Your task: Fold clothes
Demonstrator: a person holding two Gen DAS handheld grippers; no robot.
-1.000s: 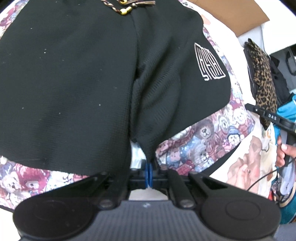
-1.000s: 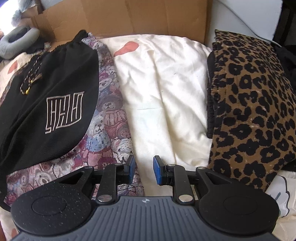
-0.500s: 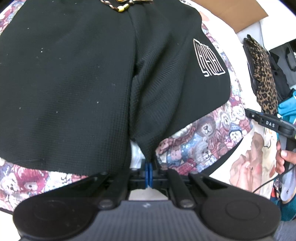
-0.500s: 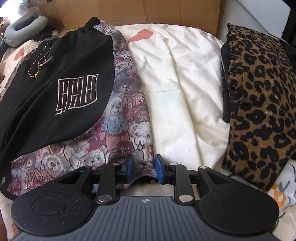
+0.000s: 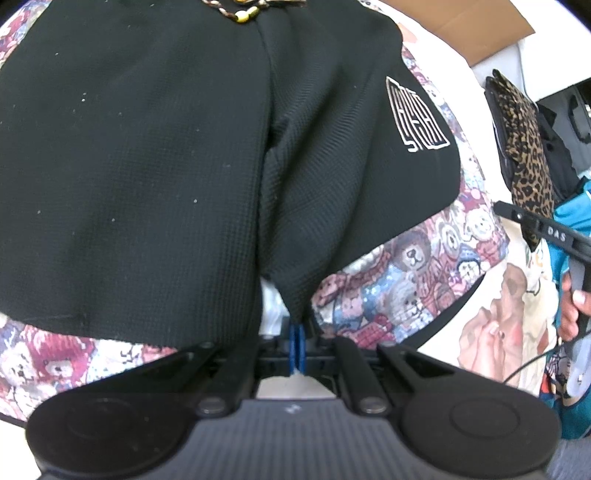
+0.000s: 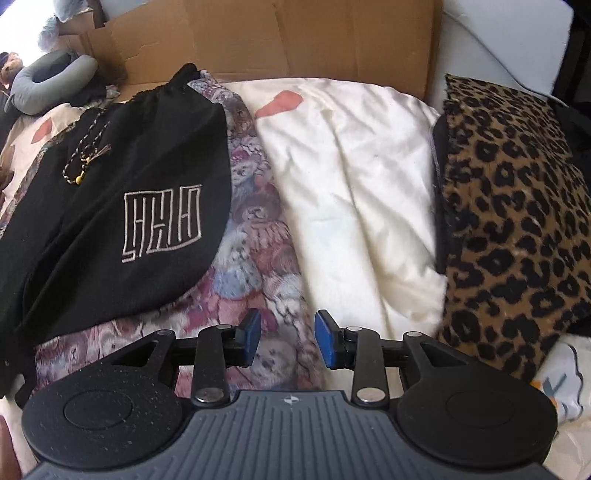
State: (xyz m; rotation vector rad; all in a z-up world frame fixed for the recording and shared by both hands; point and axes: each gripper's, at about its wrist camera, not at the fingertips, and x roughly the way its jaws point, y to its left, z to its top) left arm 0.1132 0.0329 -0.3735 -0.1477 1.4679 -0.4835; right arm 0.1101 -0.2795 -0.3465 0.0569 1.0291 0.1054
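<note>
Left wrist view: black shorts point(image 5: 147, 166) are spread across most of the frame, lying on a teddy-bear print cloth point(image 5: 410, 284). A beaded drawstring point(image 5: 240, 11) is seen at the top edge, and a white line logo point(image 5: 417, 118) is stitched on the right leg. At the bottom centre, the left gripper point(image 5: 297, 345) is clenched on the crotch point of the shorts, its blue pads pressed together on the fabric. Further right, a leopard-print garment point(image 5: 524, 147) is seen, and at the far right a hand point(image 5: 570, 306) is wrapped around the handle of the other tool.

Right wrist view: the same shorts point(image 6: 110, 206) are seen at the left on the bear cloth point(image 6: 258, 266). A cream sheet point(image 6: 362, 192) fills the middle, backed by cardboard point(image 6: 277, 40). The right gripper point(image 6: 287, 341) is released and its jaws are opening; the edge of the bear cloth is seen in the gap, untouched by the pads. A leopard-print garment point(image 6: 517, 221) is laid at the right.
</note>
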